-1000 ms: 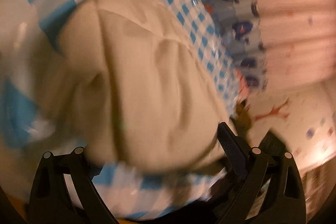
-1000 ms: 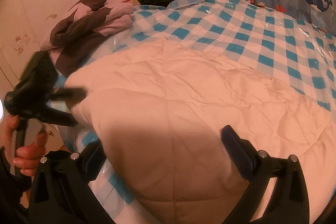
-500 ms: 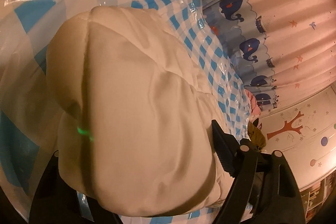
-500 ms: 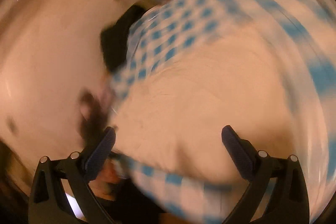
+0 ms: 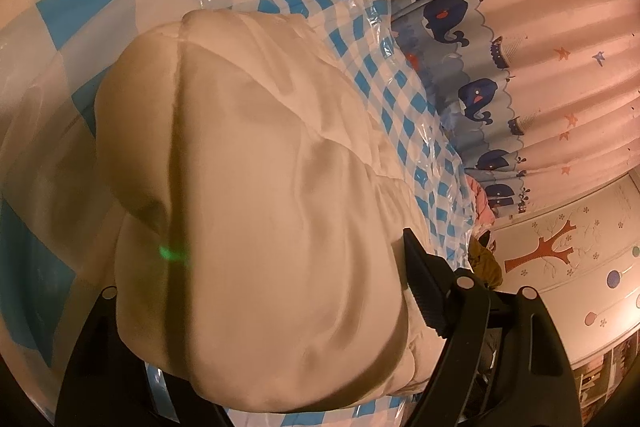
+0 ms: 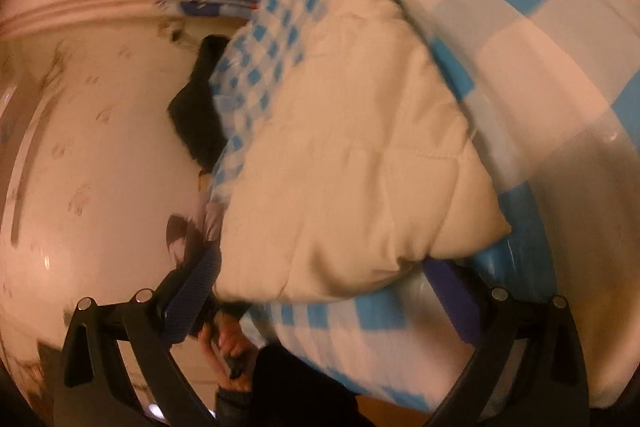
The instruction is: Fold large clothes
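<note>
Your left gripper has a thick fold of the cream quilted garment bulging up between its jaws, which have just been closing; one finger presses its flank, the other is buried under the cloth. The rest of the garment runs away ahead of that gripper over the blue-and-white checked plastic sheet, which covers the surface.

Your right gripper stands wide, rolled onto its side, with a corner of the same garment lying just between its blue-padded fingers; blur hides whether the pads touch it.

Only the left view shows the whale-print curtain sharply, off to the gripper's right. Only the right view shows your hand below the garment's edge and dark clothing beyond the sheet. No container appears.
</note>
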Action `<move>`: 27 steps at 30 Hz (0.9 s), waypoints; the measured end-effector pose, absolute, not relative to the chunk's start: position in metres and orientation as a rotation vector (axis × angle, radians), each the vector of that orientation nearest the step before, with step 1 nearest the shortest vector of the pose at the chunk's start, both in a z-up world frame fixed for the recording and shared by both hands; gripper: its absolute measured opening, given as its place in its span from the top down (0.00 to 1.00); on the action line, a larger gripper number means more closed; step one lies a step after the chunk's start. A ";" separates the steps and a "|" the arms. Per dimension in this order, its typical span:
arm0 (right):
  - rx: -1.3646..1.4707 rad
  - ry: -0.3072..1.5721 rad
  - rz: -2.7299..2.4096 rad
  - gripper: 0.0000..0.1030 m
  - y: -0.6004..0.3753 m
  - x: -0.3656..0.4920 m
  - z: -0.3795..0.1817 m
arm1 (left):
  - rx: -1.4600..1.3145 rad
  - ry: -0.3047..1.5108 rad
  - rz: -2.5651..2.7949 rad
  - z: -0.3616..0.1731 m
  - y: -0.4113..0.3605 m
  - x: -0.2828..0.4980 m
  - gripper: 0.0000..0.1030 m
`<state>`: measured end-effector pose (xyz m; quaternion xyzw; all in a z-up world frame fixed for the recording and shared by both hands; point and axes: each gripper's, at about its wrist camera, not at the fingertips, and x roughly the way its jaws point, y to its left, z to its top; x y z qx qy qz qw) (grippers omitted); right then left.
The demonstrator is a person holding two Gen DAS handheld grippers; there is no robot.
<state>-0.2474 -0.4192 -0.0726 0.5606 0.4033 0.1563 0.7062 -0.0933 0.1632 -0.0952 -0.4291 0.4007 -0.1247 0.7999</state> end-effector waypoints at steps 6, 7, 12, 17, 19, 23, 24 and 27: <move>1.329 0.901 0.342 0.06 -0.419 -0.271 -0.079 | -0.950 0.882 -0.252 -0.102 0.168 -0.092 0.24; 1.336 0.909 0.341 0.06 -0.418 -0.272 -0.082 | -0.953 0.883 -0.252 -0.103 0.169 -0.091 0.23; 1.364 0.871 0.271 0.05 -0.428 -0.258 -0.084 | -0.958 0.883 -0.255 -0.103 0.169 -0.090 0.23; 1.187 0.857 0.189 0.05 -0.421 -0.261 -0.059 | -0.981 0.880 -0.254 -0.105 0.171 -0.089 0.23; 1.156 0.880 0.140 0.06 -0.425 -0.260 -0.064 | -0.976 0.882 -0.251 -0.104 0.170 -0.088 0.22; 1.085 0.850 0.082 0.06 -0.423 -0.258 -0.056 | -0.987 0.884 -0.257 -0.106 0.171 -0.088 0.22; 1.086 0.853 0.096 0.06 -0.418 -0.253 -0.055 | -0.988 0.886 -0.256 -0.106 0.172 -0.087 0.21; 1.049 0.826 0.102 0.05 -0.414 -0.246 -0.052 | -0.988 0.889 -0.255 -0.107 0.173 -0.087 0.21</move>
